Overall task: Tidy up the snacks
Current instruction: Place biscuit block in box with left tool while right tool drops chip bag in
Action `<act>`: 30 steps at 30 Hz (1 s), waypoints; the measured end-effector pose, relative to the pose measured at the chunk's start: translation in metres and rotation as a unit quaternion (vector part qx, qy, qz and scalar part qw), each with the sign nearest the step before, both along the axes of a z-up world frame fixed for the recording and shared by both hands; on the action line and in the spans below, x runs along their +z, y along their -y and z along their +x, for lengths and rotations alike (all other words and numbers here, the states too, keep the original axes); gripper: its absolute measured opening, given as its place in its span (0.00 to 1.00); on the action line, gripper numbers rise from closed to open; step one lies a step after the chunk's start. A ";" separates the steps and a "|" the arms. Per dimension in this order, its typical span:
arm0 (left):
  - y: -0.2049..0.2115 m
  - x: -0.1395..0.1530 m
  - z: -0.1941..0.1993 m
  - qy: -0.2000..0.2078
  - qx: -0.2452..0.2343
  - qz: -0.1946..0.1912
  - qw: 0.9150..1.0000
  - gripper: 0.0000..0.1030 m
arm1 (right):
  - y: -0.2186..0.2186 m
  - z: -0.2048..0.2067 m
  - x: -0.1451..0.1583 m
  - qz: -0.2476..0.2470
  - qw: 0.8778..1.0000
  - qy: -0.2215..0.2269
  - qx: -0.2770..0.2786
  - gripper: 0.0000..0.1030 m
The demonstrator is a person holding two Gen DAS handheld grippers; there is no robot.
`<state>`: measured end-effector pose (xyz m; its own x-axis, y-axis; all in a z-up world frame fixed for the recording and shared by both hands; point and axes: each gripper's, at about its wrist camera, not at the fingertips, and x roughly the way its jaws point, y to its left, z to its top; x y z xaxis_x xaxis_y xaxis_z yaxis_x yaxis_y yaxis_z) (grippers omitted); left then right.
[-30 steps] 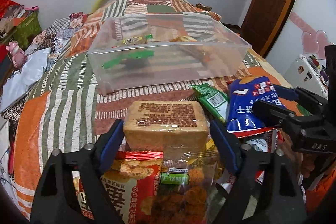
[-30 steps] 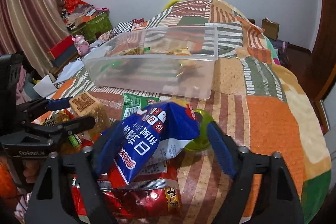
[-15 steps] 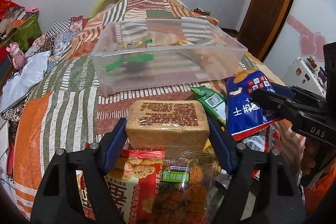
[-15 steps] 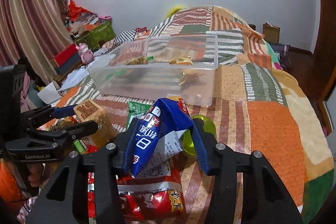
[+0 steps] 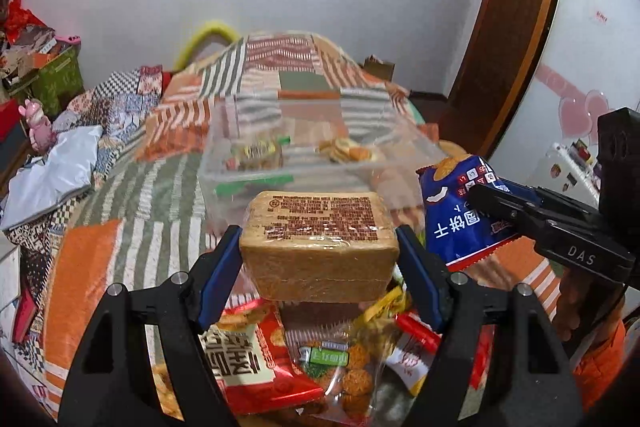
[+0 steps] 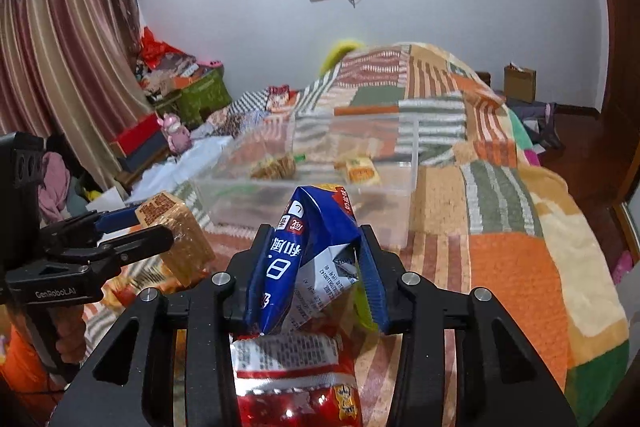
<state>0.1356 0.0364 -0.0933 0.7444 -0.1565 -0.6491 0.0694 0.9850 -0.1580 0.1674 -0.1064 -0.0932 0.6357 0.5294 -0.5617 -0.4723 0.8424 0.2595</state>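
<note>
Blur smears the clear bin and its contents. Left gripper, marked "GenRobot.AI", clamps a brown wrapped block, print unreadable. Right gripper, marked "DAS", pinches a crumpled blue snack bag above the bedspread.

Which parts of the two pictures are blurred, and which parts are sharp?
Left wrist view: the clear bin and bedspread are motion-blurred; the tan biscuit block in the left gripper is sharp. Right wrist view: the bin is smeared too; the blue packet in the right gripper stays crisp.
</note>
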 end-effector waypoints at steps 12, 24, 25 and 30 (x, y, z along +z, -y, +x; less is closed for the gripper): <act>-0.007 0.032 0.034 0.032 0.014 0.006 0.999 0.73 | -0.005 0.029 0.029 0.006 0.999 0.046 -0.013 0.36; -0.006 0.016 0.101 0.000 0.018 0.005 1.000 0.73 | -0.020 0.087 0.017 -0.017 1.000 0.017 -0.006 0.32; -0.007 0.012 0.107 -0.006 0.019 0.002 1.000 0.73 | -0.020 0.090 0.019 -0.015 1.000 0.017 -0.006 0.32; -0.007 -0.003 0.123 -0.026 0.019 0.002 0.999 0.73 | -0.024 0.098 0.029 -0.012 1.000 0.026 -0.008 0.32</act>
<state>0.2583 0.0430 -0.0961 0.7147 -0.1260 -0.6880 0.0233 0.9874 -0.1567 0.2656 -0.0827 -0.0640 0.6733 0.5056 -0.5395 -0.4711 0.8557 0.2140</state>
